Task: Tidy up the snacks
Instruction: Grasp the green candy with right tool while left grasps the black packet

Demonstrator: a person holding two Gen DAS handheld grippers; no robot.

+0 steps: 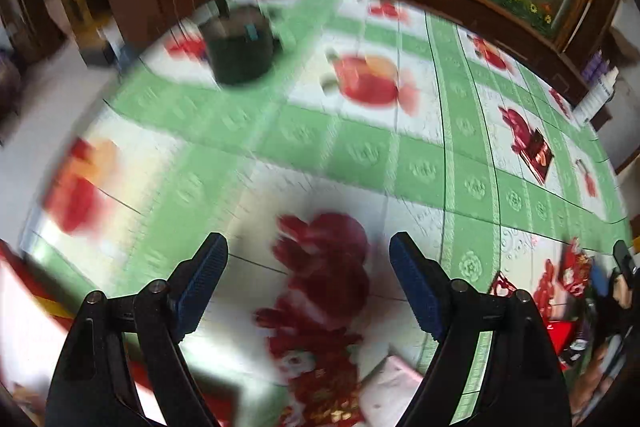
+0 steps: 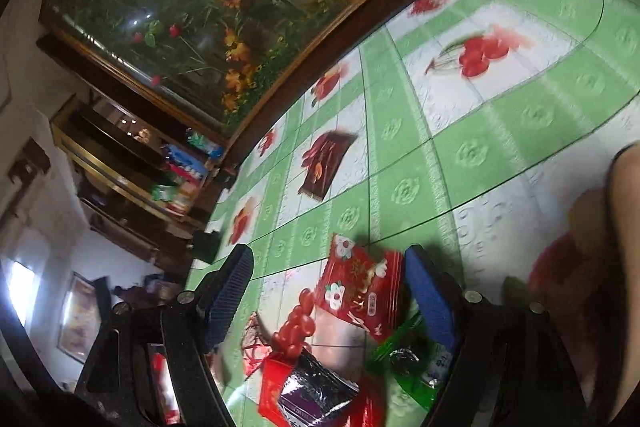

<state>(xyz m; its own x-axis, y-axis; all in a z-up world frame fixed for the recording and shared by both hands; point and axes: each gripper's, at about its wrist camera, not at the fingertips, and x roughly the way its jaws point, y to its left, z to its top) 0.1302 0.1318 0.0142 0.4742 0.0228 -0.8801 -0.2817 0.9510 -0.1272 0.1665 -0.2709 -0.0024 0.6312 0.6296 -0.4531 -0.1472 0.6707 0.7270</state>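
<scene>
Blue ribbed pads of the right gripper (image 2: 328, 291) stand wide apart and empty, and a heap of snack packets lies just beyond and between them. A red foil sachet with white flowers (image 2: 358, 289) sits nearest the fingertips, slightly closer to the right-hand finger. Below it lies a purple-and-silver crinkled packet (image 2: 316, 393) on a red packet, and a green cellophane wrapper (image 2: 404, 355) touches the inner side of the right-hand finger. One dark brown flat sachet (image 2: 326, 165) lies well ahead of both fingers, apart from the heap.

The left gripper (image 1: 308, 269) is likewise wide open and holds nothing; only the green-and-white checked vinyl tablecloth with red fruit prints (image 1: 360, 147) lies between its fingers. A pale pink packet (image 1: 390, 383) shows low between them. A dark round container (image 1: 240, 47) stands far ahead, blurred.

Judgement: the step is selecting one packet. Recommended practice: centre the right pads on the red flowered sachet alone, approach steeply, and close on its edge, so neighbouring wrappers are not dragged.
</scene>
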